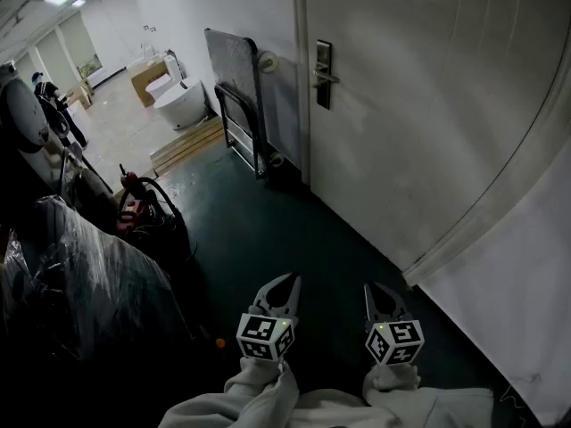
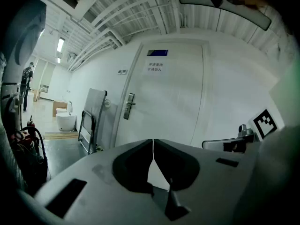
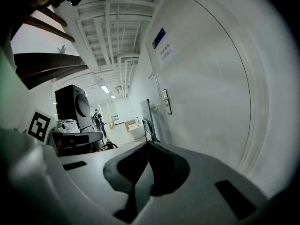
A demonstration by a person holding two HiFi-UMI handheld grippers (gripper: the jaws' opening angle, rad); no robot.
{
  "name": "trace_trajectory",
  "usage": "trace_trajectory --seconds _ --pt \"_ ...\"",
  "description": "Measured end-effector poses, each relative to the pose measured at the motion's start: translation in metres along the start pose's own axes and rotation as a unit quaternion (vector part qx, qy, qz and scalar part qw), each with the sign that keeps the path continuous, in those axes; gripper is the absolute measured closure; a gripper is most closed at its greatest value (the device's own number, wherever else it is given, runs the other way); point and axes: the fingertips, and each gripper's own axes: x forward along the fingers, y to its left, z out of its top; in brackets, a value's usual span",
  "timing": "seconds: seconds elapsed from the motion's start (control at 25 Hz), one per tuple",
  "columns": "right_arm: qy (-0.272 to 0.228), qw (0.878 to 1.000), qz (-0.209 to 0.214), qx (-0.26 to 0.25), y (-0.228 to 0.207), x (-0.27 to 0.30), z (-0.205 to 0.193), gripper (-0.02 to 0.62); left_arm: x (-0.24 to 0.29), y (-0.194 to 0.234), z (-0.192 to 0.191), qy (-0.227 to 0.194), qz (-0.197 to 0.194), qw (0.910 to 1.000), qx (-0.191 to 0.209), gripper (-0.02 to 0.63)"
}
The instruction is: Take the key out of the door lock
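Note:
The white door point(image 1: 428, 105) stands ahead on the right, with its metal lock plate and lever handle point(image 1: 323, 74) near its left edge. The lock plate point(image 2: 129, 106) also shows in the left gripper view, and as a small lock plate point(image 3: 166, 101) in the right gripper view. A key is too small to make out in any view. My left gripper point(image 1: 291, 280) and right gripper point(image 1: 368, 289) hover low over the dark floor, well short of the door. Both are shut with nothing between the jaws, as the left gripper point(image 2: 153, 140) and right gripper point(image 3: 148, 143) views show.
A folded hand trolley point(image 1: 236, 96) leans on the wall left of the door. Beyond it are a white toilet point(image 1: 181, 103) and wooden boards point(image 1: 187, 145). Plastic-wrapped goods point(image 1: 80, 275) and a red tool point(image 1: 134, 205) crowd the left side. A person point(image 1: 53, 105) stands far back.

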Motion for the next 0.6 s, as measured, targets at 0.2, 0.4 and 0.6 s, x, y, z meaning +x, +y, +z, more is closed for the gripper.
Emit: trace_trajectory --seconds 0.2,0.4,0.6 --pt "0.001 1.0 -0.001 0.01 -0.003 -0.014 -0.004 0.543 -0.01 -0.011 -0.002 0.001 0.005 1.0 -0.004 0.589" --pt "0.001 1.0 0.006 0.013 0.0 -0.024 -0.011 0.543 -0.023 -0.019 -0.01 0.003 0.014 0.9999 -0.01 0.589" --pt "0.013 1.0 0.008 0.017 0.0 -0.037 -0.023 0.543 -0.035 -0.026 -0.022 0.011 0.024 0.9995 -0.019 0.589"
